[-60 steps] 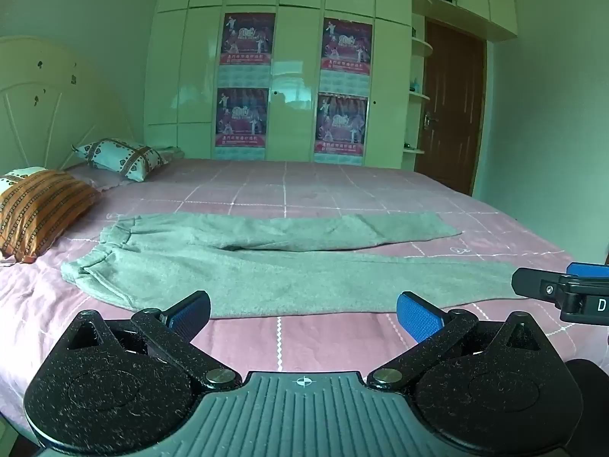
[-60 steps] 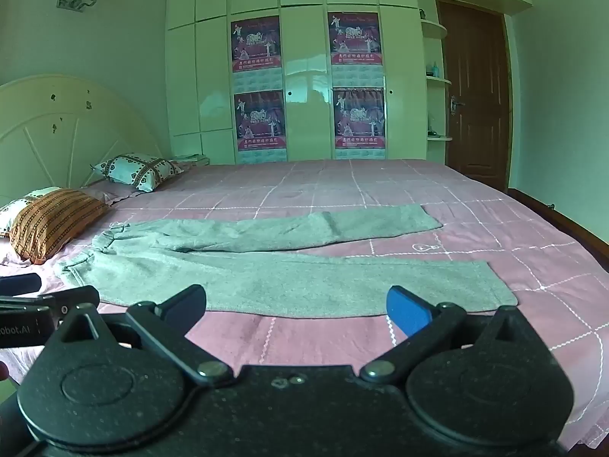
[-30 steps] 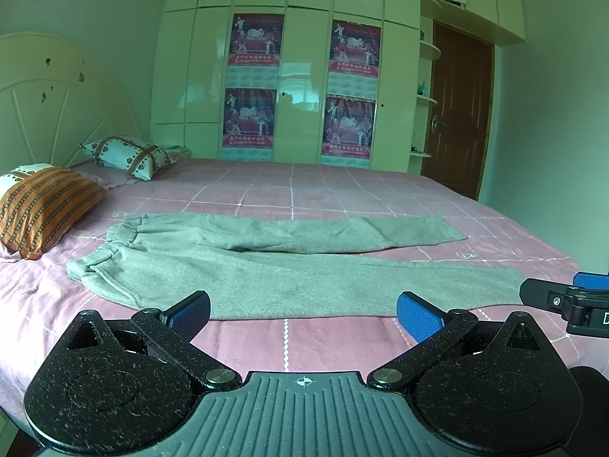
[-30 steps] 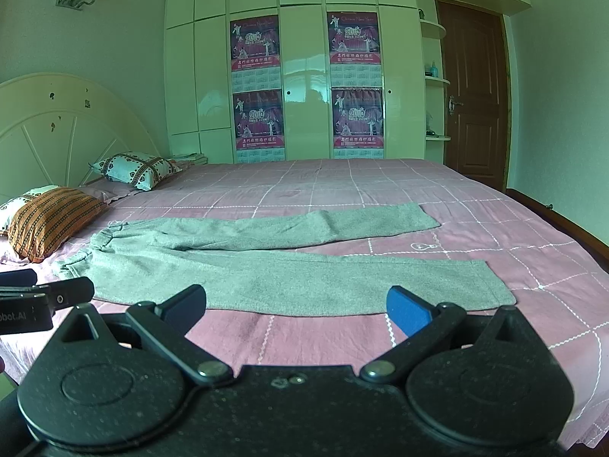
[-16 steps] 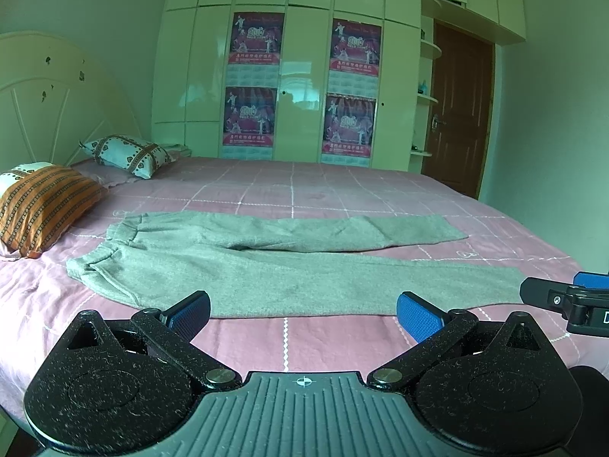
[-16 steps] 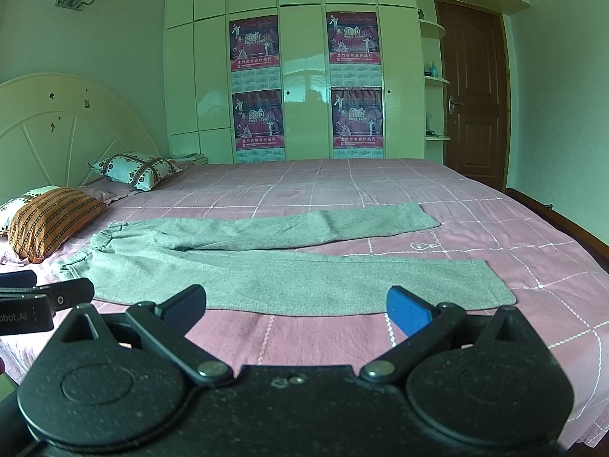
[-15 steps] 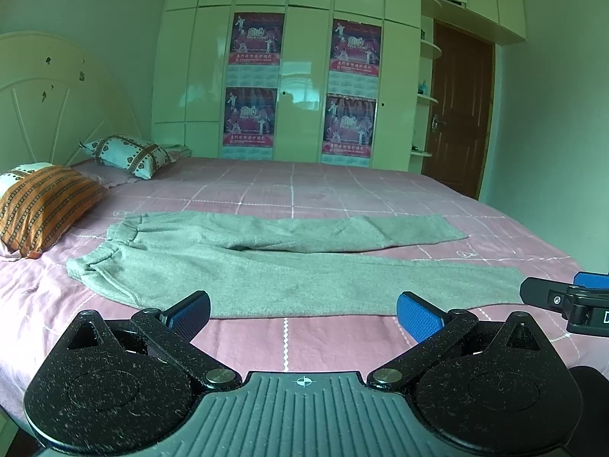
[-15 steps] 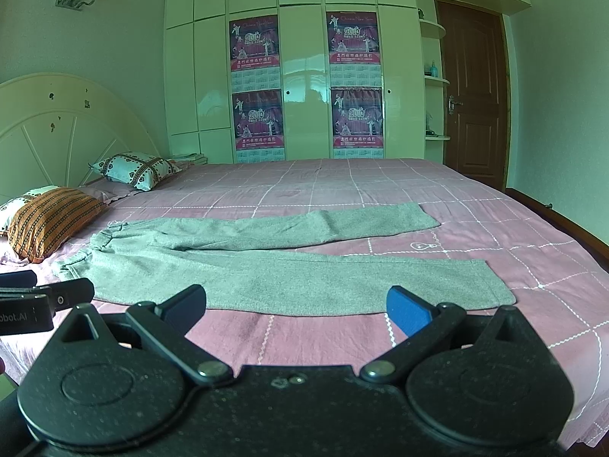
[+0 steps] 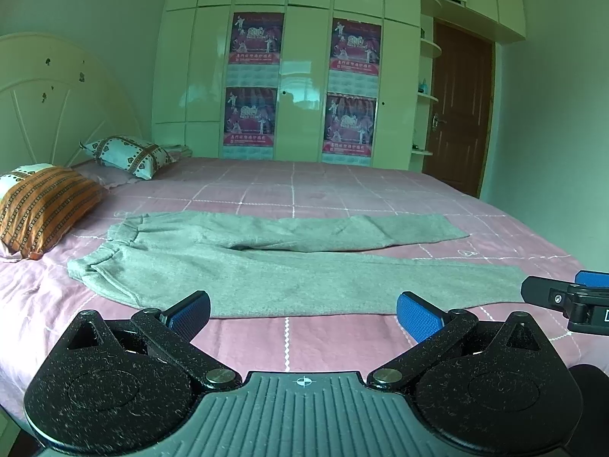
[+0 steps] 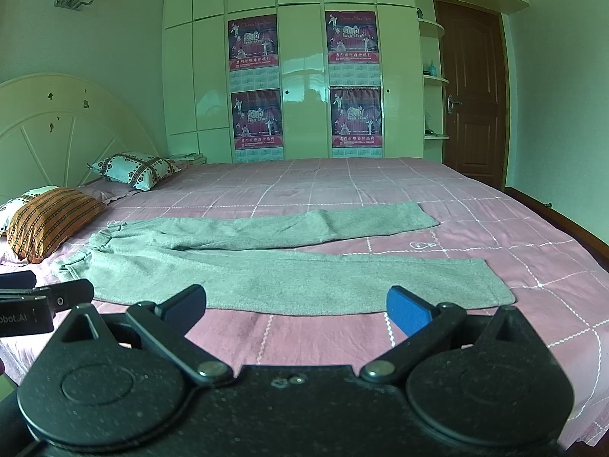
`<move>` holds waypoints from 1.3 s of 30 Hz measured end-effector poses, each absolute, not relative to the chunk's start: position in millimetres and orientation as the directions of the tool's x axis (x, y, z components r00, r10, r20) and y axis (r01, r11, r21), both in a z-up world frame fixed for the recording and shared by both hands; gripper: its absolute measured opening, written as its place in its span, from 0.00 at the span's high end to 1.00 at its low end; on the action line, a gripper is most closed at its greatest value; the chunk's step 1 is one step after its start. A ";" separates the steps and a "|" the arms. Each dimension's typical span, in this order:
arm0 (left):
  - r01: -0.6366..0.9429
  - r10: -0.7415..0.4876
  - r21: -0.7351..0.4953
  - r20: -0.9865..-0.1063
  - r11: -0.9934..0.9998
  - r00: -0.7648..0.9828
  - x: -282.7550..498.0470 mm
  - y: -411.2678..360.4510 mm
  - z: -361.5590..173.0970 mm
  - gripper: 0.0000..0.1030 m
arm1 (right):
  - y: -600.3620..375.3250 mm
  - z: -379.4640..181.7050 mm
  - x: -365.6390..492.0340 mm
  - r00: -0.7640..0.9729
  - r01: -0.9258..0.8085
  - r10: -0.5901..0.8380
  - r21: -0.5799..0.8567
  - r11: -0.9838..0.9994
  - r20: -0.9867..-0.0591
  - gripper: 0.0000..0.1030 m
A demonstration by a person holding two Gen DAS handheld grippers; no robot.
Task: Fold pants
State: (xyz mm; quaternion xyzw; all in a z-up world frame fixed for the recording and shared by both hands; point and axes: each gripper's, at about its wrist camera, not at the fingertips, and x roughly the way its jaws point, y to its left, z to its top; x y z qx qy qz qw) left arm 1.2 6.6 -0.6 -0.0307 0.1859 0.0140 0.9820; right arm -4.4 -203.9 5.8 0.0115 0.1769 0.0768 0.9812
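Observation:
Grey sweatpants [image 9: 289,266] lie flat on the pink checked bed [image 9: 342,190], waistband at the left, both legs spread apart and running to the right. They also show in the right wrist view [image 10: 289,266]. My left gripper [image 9: 304,314] is open and empty, held just in front of the near leg's edge. My right gripper [image 10: 297,306] is open and empty, also short of the near leg. The right gripper shows at the right edge of the left wrist view [image 9: 567,299]. The left gripper shows at the left edge of the right wrist view [image 10: 45,297].
An orange striped pillow [image 9: 42,205] and a white patterned pillow [image 9: 129,156] lie by the headboard [image 9: 57,103] at the left. A wardrobe with posters [image 9: 300,87] stands behind the bed. A brown door [image 9: 460,114] is at the back right.
Both grippers have stayed open and almost still. The views have shifted only slightly since two seconds ago. The pants have not moved.

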 end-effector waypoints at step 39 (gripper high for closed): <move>-0.046 0.026 -0.044 -0.370 0.998 0.929 3.9 6.1 -2.4 0.00 | -208.2 3.9 -2.1 0.925 -0.147 0.158 0.057 0.987 -0.345 0.07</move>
